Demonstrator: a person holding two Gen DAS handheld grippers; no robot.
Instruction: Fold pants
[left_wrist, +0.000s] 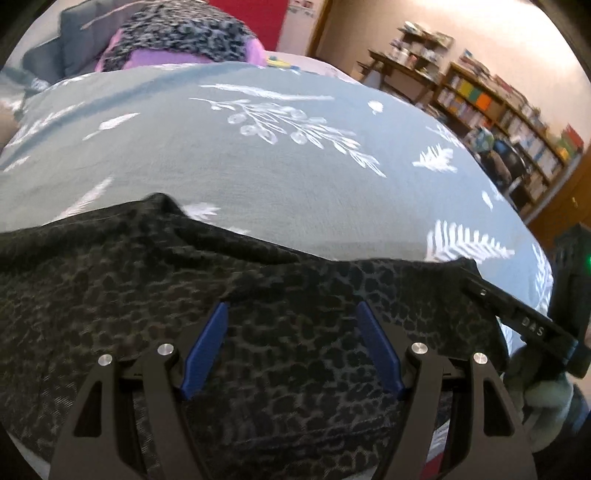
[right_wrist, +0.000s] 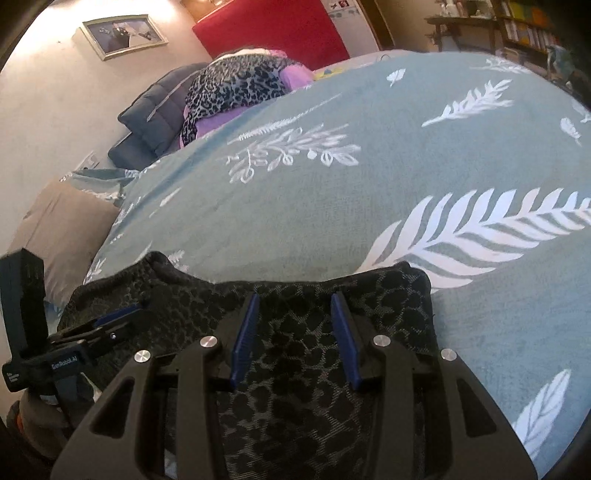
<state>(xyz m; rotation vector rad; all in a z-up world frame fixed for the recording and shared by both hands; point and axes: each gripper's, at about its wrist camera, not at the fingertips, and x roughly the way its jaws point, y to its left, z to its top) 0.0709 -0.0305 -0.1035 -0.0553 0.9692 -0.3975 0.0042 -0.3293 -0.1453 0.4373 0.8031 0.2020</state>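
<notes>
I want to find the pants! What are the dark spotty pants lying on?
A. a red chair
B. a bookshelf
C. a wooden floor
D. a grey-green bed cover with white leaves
D: the dark leopard-spot pants lie spread on the grey-green bed cover printed with white leaves and feathers, which shows all around their far edge in both wrist views.

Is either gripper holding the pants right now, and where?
Neither. Both the left gripper and the right gripper hover open over the pants, near their far edge, with no cloth pinched between the pads.
</notes>
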